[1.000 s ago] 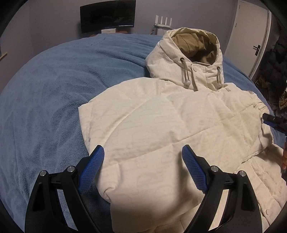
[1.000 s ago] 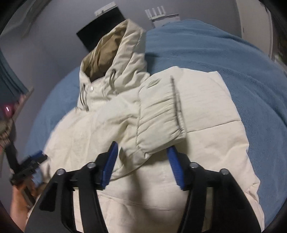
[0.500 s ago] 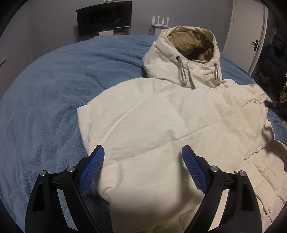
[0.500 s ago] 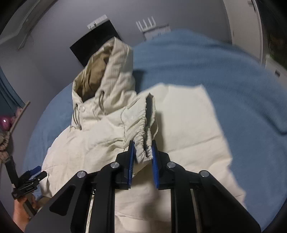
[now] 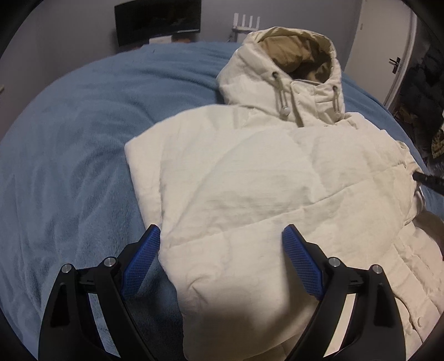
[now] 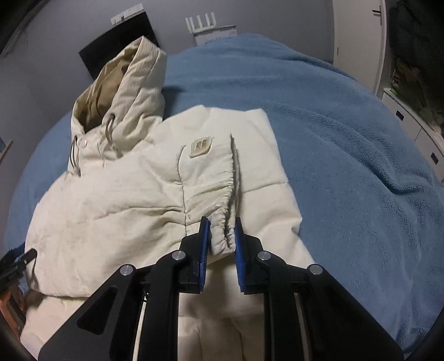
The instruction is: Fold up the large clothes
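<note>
A cream hooded puffer jacket point(image 5: 277, 180) lies face up on a blue blanket point(image 5: 69, 152), its hood point(image 5: 294, 58) at the far end. My left gripper point(image 5: 222, 250) is open and empty, just above the jacket's folded left side. In the right wrist view the jacket point(image 6: 111, 208) has a sleeve folded across the chest. My right gripper point(image 6: 221, 238) is shut on the sleeve's elastic cuff point(image 6: 222, 233), below a small logo patch point(image 6: 201, 145). The right gripper's tip shows at the left view's right edge point(image 5: 428, 182).
The blue blanket point(image 6: 347, 166) covers the whole bed around the jacket. A dark monitor point(image 5: 158, 20) and a white router point(image 5: 245, 22) stand at the far wall. A white door point(image 5: 388, 50) and dark hanging clothes point(image 5: 424, 83) are at the right.
My right gripper closed on the sleeve cuff and has drawn it across the chest. My left gripper stayed open and shifted slightly over the jacket.
</note>
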Action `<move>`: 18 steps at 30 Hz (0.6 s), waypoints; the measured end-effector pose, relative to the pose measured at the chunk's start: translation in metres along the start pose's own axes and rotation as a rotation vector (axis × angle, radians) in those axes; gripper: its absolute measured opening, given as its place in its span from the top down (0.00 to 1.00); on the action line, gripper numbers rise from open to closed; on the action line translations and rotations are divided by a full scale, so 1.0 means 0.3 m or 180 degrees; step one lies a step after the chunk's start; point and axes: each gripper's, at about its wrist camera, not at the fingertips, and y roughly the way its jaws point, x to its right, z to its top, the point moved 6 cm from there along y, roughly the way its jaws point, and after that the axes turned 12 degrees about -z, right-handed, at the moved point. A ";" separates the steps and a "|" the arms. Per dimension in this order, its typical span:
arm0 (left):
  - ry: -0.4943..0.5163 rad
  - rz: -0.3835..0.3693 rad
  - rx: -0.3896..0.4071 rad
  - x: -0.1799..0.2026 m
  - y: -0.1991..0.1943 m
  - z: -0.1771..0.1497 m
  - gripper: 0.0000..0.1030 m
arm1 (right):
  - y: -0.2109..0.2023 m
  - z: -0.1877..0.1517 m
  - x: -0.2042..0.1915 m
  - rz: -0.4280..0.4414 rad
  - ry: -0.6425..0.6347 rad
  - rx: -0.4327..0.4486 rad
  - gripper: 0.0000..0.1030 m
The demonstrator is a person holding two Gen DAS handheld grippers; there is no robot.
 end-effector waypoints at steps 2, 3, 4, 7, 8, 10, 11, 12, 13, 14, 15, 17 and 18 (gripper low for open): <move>-0.0100 -0.0009 -0.0002 -0.022 -0.001 -0.005 0.16 | -0.029 -0.005 -0.003 0.0066 -0.0017 -0.0010 0.86; -0.0133 -0.0013 0.0000 -0.029 -0.002 -0.006 0.16 | -0.053 -0.010 -0.003 0.0121 -0.0020 -0.0011 0.86; -0.0161 -0.0027 -0.0003 -0.033 -0.001 -0.008 0.16 | -0.078 -0.016 0.000 0.0141 -0.0055 0.0004 0.86; -0.0147 -0.0024 -0.0037 -0.030 0.005 -0.008 0.16 | -0.110 -0.042 0.008 0.0130 -0.0199 -0.0026 0.86; -0.0134 -0.0015 -0.0045 -0.029 0.006 -0.009 0.16 | -0.094 -0.056 0.009 0.0127 -0.0243 -0.0108 0.85; -0.0116 0.0007 -0.0065 -0.027 0.010 -0.011 0.15 | -0.046 -0.076 0.011 0.0165 -0.0216 -0.0327 0.81; -0.0114 0.0013 -0.0062 -0.027 0.009 -0.011 0.15 | -0.033 -0.075 0.020 0.0206 -0.0132 -0.0374 0.78; -0.0112 0.0018 -0.0055 -0.027 0.007 -0.010 0.15 | -0.031 -0.071 0.033 0.0212 -0.0061 -0.0365 0.72; -0.0101 0.0029 -0.0036 -0.025 0.002 -0.008 0.15 | -0.036 -0.064 0.040 0.0173 -0.0054 -0.0315 0.63; -0.0083 0.0038 -0.0011 -0.022 -0.004 -0.005 0.16 | -0.047 -0.054 0.044 0.0103 -0.0075 -0.0237 0.57; -0.0059 0.0049 0.0017 -0.018 -0.010 -0.001 0.17 | -0.058 -0.044 0.044 0.0045 -0.0105 -0.0153 0.49; 0.0030 0.0082 0.0113 0.000 -0.028 0.013 0.17 | -0.094 -0.012 0.031 -0.0051 -0.0211 0.0102 0.47; 0.0071 0.0081 0.0155 0.012 -0.035 0.020 0.17 | -0.113 0.002 0.014 -0.0083 -0.0294 0.0239 0.47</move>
